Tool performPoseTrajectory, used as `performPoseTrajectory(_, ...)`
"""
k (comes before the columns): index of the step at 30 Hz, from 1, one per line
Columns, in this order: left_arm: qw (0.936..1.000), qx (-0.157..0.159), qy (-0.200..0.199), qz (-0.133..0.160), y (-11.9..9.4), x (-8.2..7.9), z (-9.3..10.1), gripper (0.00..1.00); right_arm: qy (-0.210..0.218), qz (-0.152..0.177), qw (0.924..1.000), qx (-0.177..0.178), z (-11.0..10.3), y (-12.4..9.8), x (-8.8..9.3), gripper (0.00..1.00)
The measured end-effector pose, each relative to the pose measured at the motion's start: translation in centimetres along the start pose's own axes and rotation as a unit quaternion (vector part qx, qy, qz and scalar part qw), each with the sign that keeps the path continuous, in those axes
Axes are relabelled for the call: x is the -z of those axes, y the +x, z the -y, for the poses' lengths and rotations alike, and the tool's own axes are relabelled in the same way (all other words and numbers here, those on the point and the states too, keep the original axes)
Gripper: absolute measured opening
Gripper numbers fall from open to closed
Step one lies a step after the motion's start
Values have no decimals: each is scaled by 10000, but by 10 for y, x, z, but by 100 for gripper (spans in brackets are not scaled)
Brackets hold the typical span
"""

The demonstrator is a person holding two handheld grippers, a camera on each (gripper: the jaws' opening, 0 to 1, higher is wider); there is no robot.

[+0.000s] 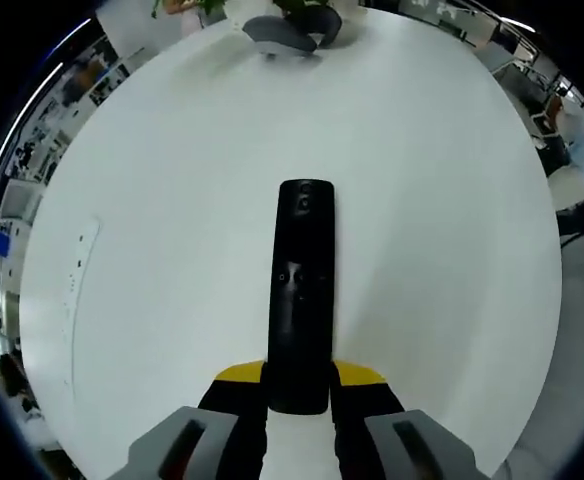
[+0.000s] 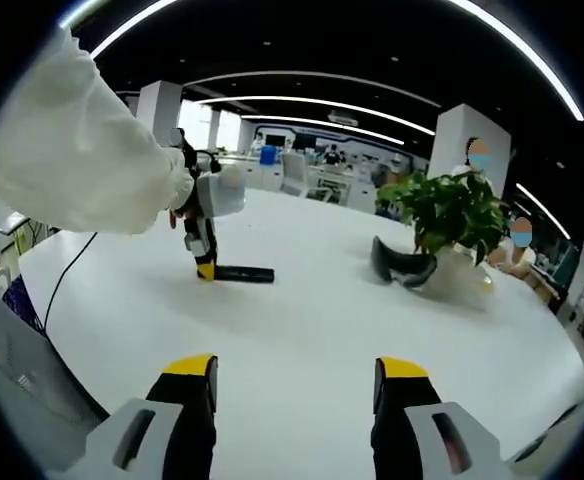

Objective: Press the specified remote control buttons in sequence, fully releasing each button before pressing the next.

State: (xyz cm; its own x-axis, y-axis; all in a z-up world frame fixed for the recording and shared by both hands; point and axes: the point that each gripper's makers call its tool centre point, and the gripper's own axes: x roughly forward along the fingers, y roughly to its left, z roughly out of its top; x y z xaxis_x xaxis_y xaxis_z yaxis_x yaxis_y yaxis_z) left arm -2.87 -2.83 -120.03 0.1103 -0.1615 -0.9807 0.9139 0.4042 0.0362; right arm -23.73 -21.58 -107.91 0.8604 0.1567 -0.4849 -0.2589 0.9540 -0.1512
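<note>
Black and slim, the remote control (image 1: 303, 295) lies flat on the white tabletop (image 1: 422, 200), its near end clamped between the yellow-tipped jaws of the left tongs (image 1: 299, 385), one jaw pressed against each long side. In the left gripper view the remote runs straight away from the camera, with a round button near its far end and a ring of controls around its middle. A grey curved headset-like object (image 1: 284, 35) rests near the far edge of the tabletop, touching green leaves behind it. In the right gripper view the right tongs (image 2: 297, 385) hang above the tabletop (image 2: 302, 320) with their jaws well apart and nothing between them. Further off in that view, the left tongs (image 2: 203, 262) point down at the tabletop, held by a hand in a white sleeve (image 2: 72, 150), with the remote control (image 2: 242, 273) lying flat from their tips toward the right. A thin black cable (image 2: 67, 275) trails across the tabletop near the sleeve. The grey object (image 2: 402, 265) sits just beside a potted green plant (image 2: 447, 215) on the far right side of the tabletop.
</note>
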Motion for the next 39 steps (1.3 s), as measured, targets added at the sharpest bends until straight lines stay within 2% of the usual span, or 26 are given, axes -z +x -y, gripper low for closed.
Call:
performPoseTrajectory(30,9991,47,342,-231,-4,15,43,23,5,76,9999,-152,-7,-1,-3,53)
performPoseTrajectory(39,9992,76,369,-156,-6,21,60,23,-12,37,9997,-252,-11,-2,-2,42)
